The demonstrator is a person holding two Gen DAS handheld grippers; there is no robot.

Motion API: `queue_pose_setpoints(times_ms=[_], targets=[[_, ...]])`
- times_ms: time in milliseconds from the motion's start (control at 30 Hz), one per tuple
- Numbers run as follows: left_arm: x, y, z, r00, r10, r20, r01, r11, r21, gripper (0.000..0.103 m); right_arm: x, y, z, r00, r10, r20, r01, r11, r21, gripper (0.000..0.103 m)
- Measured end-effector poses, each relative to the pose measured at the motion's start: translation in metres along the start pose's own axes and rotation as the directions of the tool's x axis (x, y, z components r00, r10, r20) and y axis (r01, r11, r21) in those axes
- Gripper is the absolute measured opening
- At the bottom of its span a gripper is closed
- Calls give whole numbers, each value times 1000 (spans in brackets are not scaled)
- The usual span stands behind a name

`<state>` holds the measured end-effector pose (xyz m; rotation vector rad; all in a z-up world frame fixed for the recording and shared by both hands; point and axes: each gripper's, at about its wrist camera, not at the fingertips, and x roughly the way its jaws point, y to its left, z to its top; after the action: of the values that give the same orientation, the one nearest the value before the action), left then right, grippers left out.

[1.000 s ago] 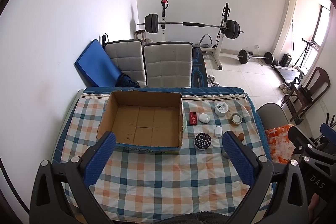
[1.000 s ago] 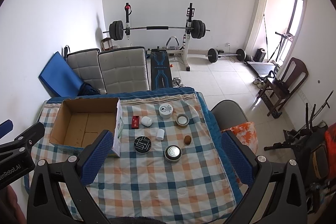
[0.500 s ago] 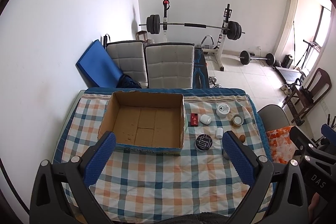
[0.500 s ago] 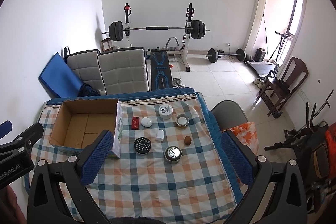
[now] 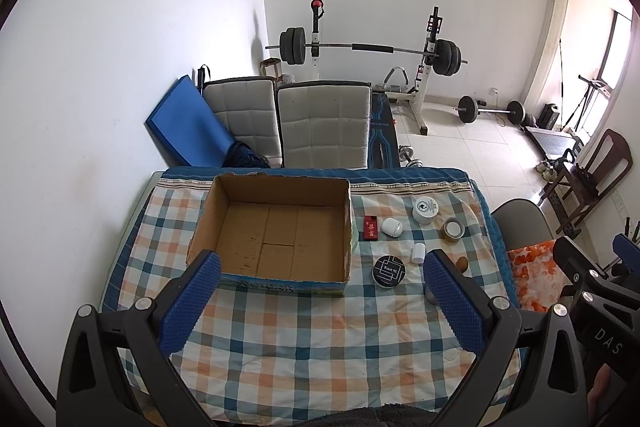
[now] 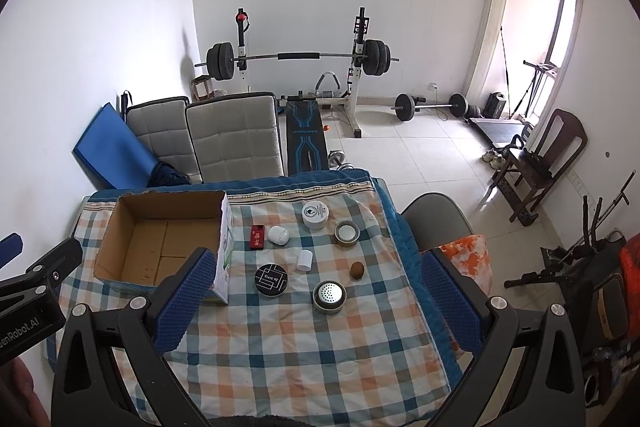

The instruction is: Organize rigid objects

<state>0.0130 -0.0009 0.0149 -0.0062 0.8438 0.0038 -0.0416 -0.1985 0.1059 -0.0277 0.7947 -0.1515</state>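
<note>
An empty cardboard box (image 5: 276, 231) (image 6: 164, 239) sits on the checked tablecloth (image 5: 304, 339) (image 6: 304, 343). To its right lie several small items: a red case (image 5: 371, 227) (image 6: 257, 237), a white pod (image 5: 391, 227) (image 6: 278, 235), a white jar (image 5: 425, 209) (image 6: 315, 215), a tape roll (image 5: 452, 229) (image 6: 347, 232), a small white cylinder (image 5: 418, 252) (image 6: 304, 260), a black round tin (image 5: 389, 270) (image 6: 271, 279), a brown nut (image 5: 462, 263) (image 6: 357, 270) and a perforated silver tin (image 6: 329, 296). My left gripper (image 5: 318, 301) and right gripper (image 6: 316, 301) hover open above the near table, holding nothing.
Two padded chairs (image 5: 320, 123) stand behind the table, with a blue mat (image 5: 188, 131) against the wall. A grey chair (image 6: 434, 223) with an orange cloth (image 6: 468, 261) stands at the table's right side. A barbell rack (image 6: 300, 59) is farther back.
Both grippers have shifted only slightly; the view has drifted a little. Nothing on the table has moved.
</note>
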Motion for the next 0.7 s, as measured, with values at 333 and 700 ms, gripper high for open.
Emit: queue_pose_setpoints(times_ms=[333,700], targets=[[46,-23,3,995,-17,-93,19,1000,19,103,57,-30,7,992,0,-128,9,998,67,103],[255,-89,-15,879,43,-475,21,991,130,103,318,-64,-63,803,103,-587,-21,989,145,102]])
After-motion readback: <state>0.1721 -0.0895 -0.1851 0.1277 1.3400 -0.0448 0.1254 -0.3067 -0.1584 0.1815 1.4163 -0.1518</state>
